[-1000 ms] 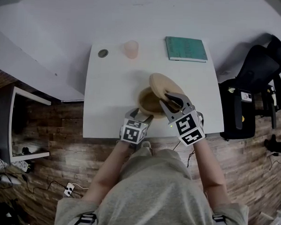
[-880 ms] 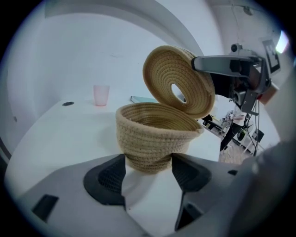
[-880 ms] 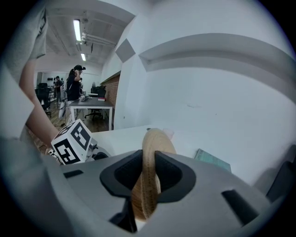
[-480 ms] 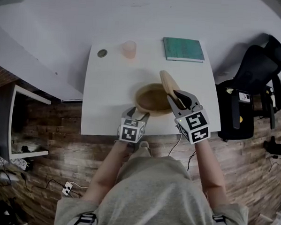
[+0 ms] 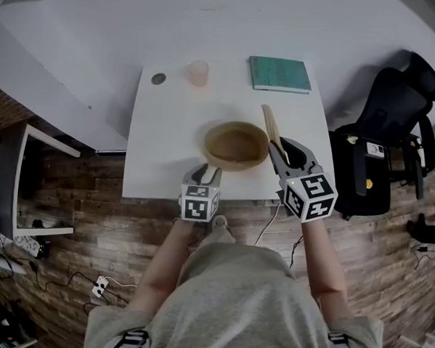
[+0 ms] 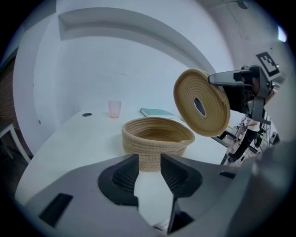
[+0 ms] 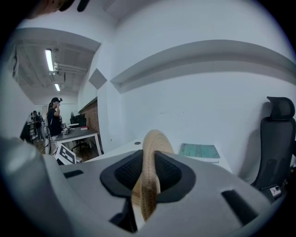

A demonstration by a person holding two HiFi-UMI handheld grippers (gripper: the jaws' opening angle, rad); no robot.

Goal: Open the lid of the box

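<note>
Two parts now separate: round woven straw lid point(image 5: 271, 129) pinched by its rim in the right claw point(image 5: 280, 148), held on edge just right of the tan woven basket box point(image 5: 236, 145) on the white worktop point(image 5: 169, 131), clear of the opening; left claw point(image 5: 209, 171) empty, just narrowed to half-open, near the box's front wall, probably posted there to steady it.

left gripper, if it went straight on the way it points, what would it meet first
Probably the near wall of the woven basket, dead ahead of the left gripper, whose jaws have just been closing with nothing between them. Since it tilts down, the table might come first.
</note>
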